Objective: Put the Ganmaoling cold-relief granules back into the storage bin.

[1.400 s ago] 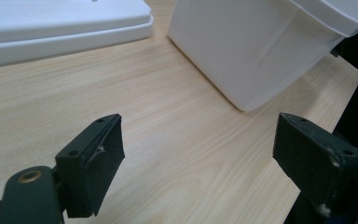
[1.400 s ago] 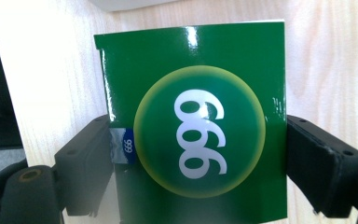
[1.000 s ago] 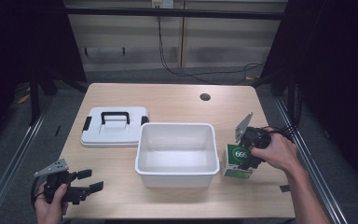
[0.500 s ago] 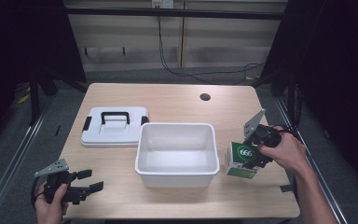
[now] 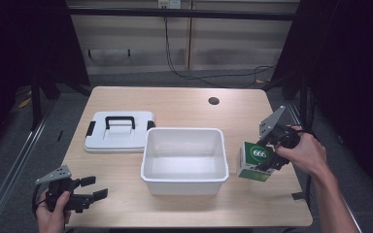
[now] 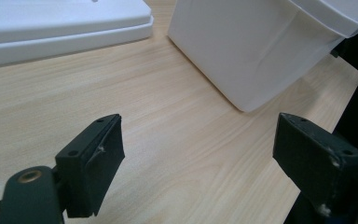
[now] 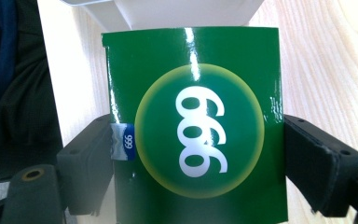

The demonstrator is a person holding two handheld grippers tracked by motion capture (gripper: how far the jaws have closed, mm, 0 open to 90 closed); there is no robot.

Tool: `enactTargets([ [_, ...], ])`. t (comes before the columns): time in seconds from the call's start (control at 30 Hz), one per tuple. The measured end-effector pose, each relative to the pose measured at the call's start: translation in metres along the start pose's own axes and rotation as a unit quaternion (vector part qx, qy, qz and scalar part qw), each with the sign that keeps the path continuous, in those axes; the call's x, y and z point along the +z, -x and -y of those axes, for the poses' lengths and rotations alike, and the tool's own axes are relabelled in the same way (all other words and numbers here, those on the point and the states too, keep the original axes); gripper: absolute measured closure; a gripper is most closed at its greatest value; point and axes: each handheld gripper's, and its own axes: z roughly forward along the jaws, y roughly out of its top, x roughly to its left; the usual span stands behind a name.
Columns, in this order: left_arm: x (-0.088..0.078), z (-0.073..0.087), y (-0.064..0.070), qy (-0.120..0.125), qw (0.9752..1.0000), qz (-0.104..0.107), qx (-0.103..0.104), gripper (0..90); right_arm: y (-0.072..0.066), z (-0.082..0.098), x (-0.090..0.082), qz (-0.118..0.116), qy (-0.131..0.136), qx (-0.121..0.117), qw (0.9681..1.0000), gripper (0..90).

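- The box [image 5: 255, 160], green with a white "666", is held tilted just right of the bin [image 5: 183, 160], over the table [image 5: 184, 104]; whether its lower corner touches the wood cannot be told.
- In the right gripper view the box [image 7: 193, 126] is seen clamped between the two jaws of the right gripper [image 5: 272, 150], one on each side face; this grip is hidden by the hand in the high view.
- The right hand [image 5: 303, 153] is angled inward toward the bin.
- The left gripper [image 5: 90, 189] is held low at the near left corner, jaws apart and empty.
- The lid [image 5: 119, 131] is seen lying flat left of the bin.
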Motion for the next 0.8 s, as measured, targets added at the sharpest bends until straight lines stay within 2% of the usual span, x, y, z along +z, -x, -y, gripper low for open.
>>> enactTargets([
  [0.2, 0.000, 0.000, 0.000, 0.000, 1.0000, 0.000, -0.001, 16.3, -0.002, 0.001, -0.010, 0.004, 0.018, 0.002, 0.9998, 16.2],
  [0.37, 0.000, 0.000, 0.000, -0.001, 1.0000, 0.000, 0.000, 16.3, -0.002, 0.000, -0.020, 0.001, 0.018, 0.024, 0.9995, 16.2],
  [0.53, 0.000, 0.000, 0.000, 0.000, 1.0000, 0.000, -0.001, 16.3, -0.002, 0.000, -0.028, 0.007, 0.036, 0.018, 0.9992, 16.2],
  [0.67, 0.000, 0.000, 0.000, 0.001, 1.0000, 0.000, -0.001, 16.3, -0.002, -0.002, -0.034, 0.009, 0.040, 0.029, 0.9987, 16.2],
  [0.8, 0.000, 0.000, 0.000, 0.000, 1.0000, 0.000, -0.002, 16.3, -0.003, -0.007, -0.039, 0.007, 0.051, 0.028, 0.9983, 16.2],
])
